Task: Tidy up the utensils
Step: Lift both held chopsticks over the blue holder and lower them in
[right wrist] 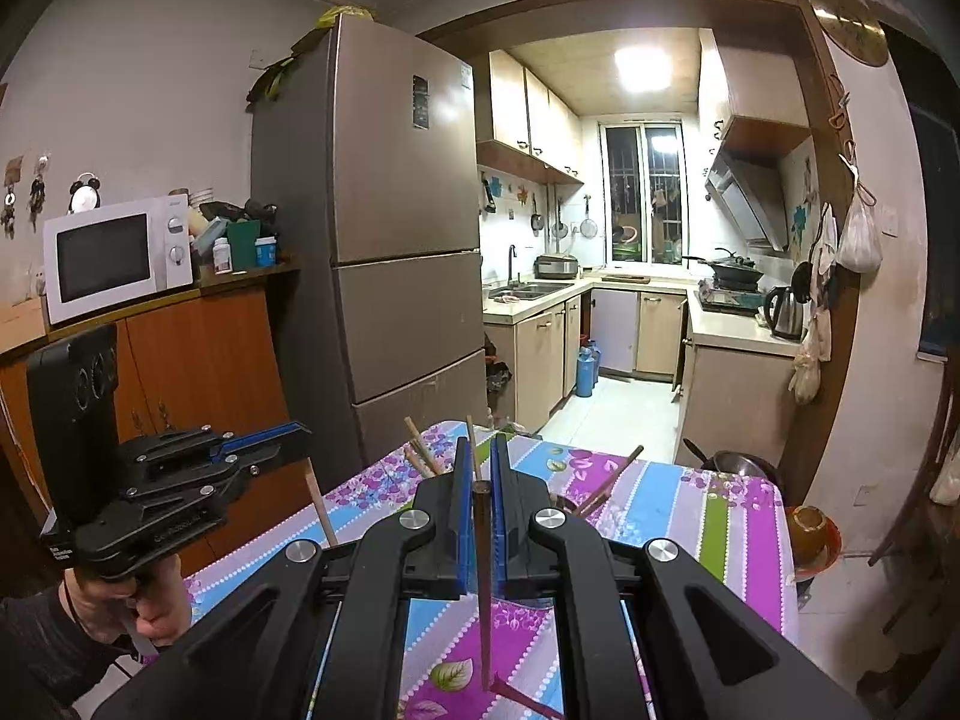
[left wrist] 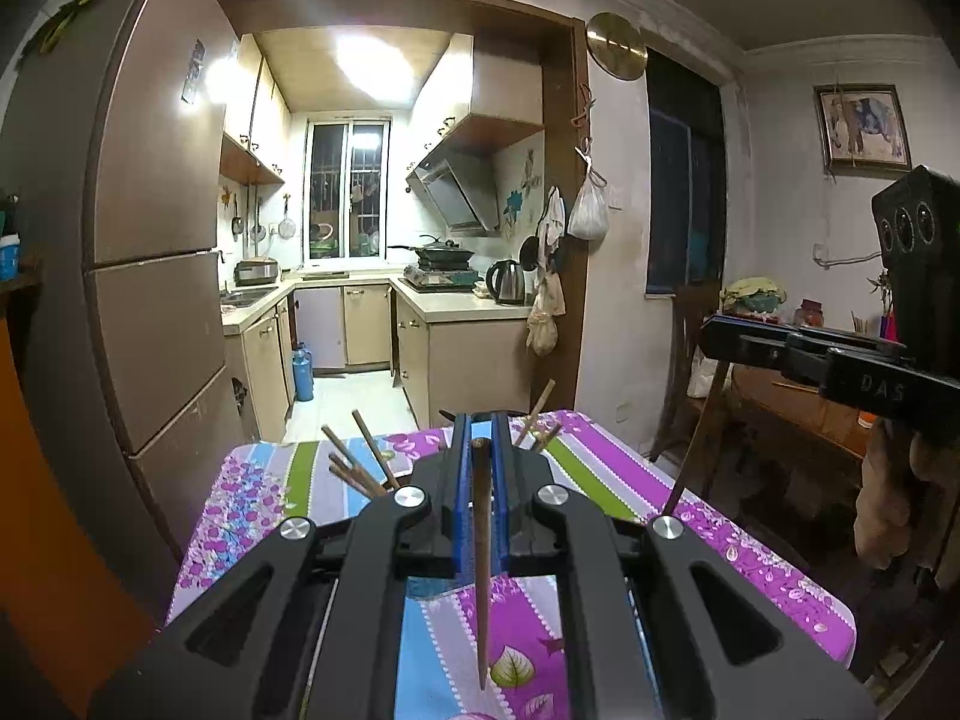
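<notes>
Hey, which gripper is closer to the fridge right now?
Left. The left gripper is on the side of the fridge; the right gripper is beyond it, farther away.

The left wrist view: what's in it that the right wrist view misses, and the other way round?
Only the left wrist view shows a framed picture on the wall. Only the right wrist view shows the microwave. Both show the fridge, the kettle and the floral tablecloth, and each gripper, left gripper and right gripper, shut on a chopstick.
</notes>
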